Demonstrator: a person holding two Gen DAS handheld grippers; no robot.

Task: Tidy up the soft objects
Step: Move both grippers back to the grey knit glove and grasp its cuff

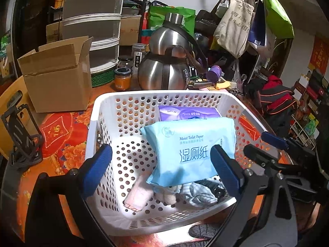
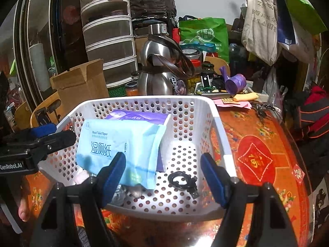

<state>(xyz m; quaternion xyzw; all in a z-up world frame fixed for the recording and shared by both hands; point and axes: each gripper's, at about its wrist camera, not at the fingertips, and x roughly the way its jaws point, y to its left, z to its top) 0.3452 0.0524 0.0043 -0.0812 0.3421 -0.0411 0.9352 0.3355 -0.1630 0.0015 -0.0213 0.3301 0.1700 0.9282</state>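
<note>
Desk (image 2: 267, 144): red, patterned. White basket (image 1: 107, 103): held a blue wipes pack (image 1: 191, 150) leaning on a purple pack (image 1: 189, 113), small cloths (image 1: 197, 193) beneath. Left claw (image 1: 162, 170), right claw (image 2: 164, 177): both apart, empty. Advice: grip cloths low, clear of the pack.

A white perforated plastic basket (image 1: 107, 111) stood on the table. Inside it, a light-blue pack of moist toilet paper (image 1: 191, 150) lay tilted, propped over a purple tissue pack (image 1: 189, 113) at the far wall. Beneath its near edge lay a pink folded cloth (image 1: 138, 197) and crumpled striped fabric (image 1: 200, 193).
</note>
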